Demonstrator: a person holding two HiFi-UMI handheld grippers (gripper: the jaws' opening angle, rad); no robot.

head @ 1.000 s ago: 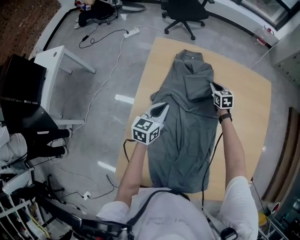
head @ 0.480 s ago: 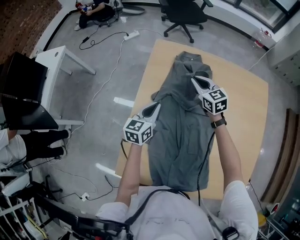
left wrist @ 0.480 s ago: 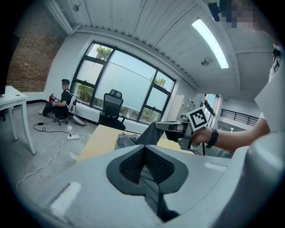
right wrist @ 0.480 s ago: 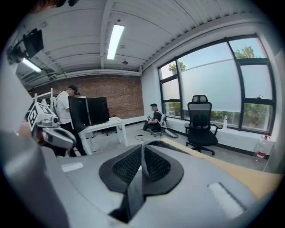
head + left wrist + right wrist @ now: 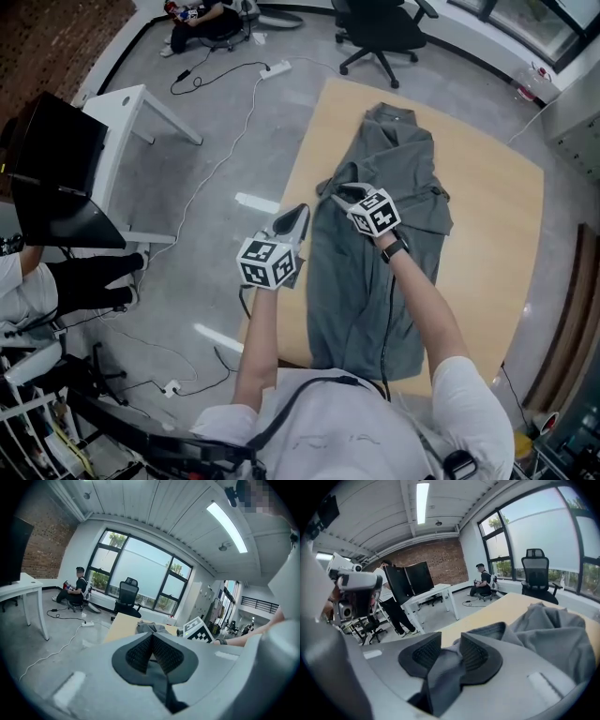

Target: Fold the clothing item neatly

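Side fold of shirt (image 5: 412,159) — right hand-held gripper (image 5: 340,194) jaws just opening, cloth loosely between; left hand-held gripper (image 5: 300,212) closed, empty. Next, probably: release, withdraw.

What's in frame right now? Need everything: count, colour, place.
table: 1, light wood, centre
shirt: 1, grey, lying lengthwise on the table
office chair: 1, black, beyond the table's far end
desk: 1, white, left of the table
monitor: 1, black, far left
power strip: 1, white, on the floor near the chair
seated person: 1, dark clothes, far corner
standing person: 1, black trousers, by the monitor
left hand-held gripper: 1, white, at the table's left edge, jaws shut, empty
right hand-held gripper: 1, white, over the shirt, jaws just been opening, cloth between them
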